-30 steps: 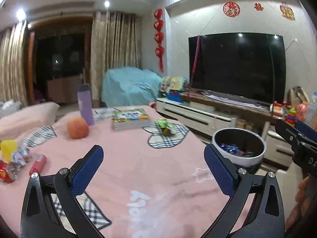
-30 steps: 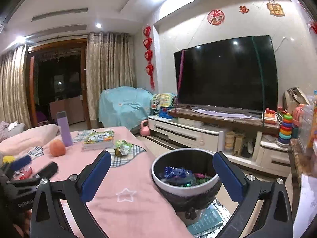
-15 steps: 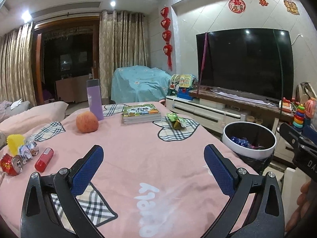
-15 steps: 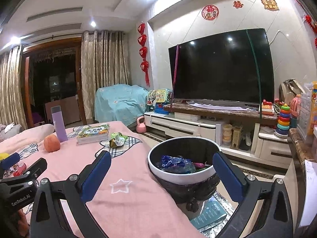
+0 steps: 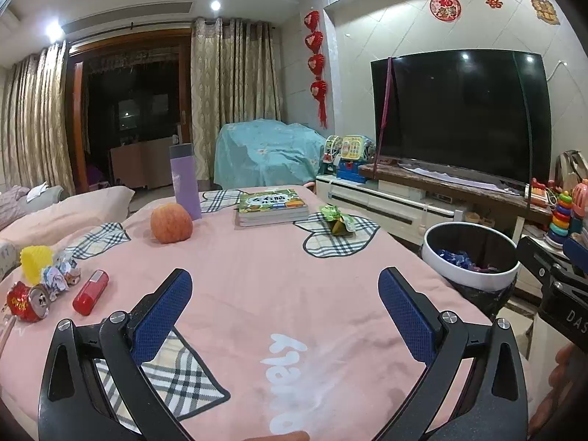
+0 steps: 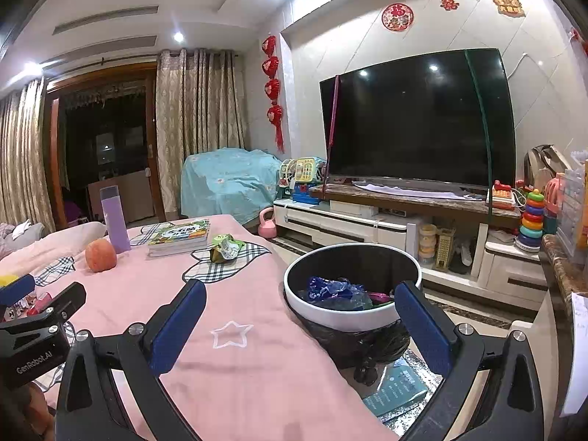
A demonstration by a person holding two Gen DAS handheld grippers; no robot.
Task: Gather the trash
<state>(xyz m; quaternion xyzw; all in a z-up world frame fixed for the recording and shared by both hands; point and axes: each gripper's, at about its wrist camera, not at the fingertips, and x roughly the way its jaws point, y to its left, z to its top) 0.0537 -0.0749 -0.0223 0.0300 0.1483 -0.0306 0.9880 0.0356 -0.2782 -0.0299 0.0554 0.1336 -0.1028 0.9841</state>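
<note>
A white-rimmed trash bin (image 6: 408, 253) (image 5: 441, 257) lined with a black bag stands beside the table's right edge, holding blue and pink wrappers. A crumpled green wrapper (image 5: 336, 218) (image 6: 224, 247) lies on a plaid heart patch at the far side. At the left edge sit a crushed red can (image 5: 27, 299), crumpled paper (image 5: 58, 277) and a yellow piece (image 5: 35, 262). My left gripper (image 5: 284, 297) is open over the pink tablecloth (image 5: 257, 275), nothing between its fingers. My right gripper (image 6: 299, 308) is open, just in front of the bin.
On the table stand an orange-red fruit (image 5: 171, 222), a purple bottle (image 5: 185, 180), a stack of books (image 5: 272, 207) and a small red tube (image 5: 91, 292). A TV cabinet (image 6: 367, 220) with toys lies beyond the bin. A booklet (image 6: 395, 391) lies on the floor.
Both grippers have drawn back and tilted a little, so the table and bin sit slightly farther off and more of the left-edge trash shows. Both stayed open.
</note>
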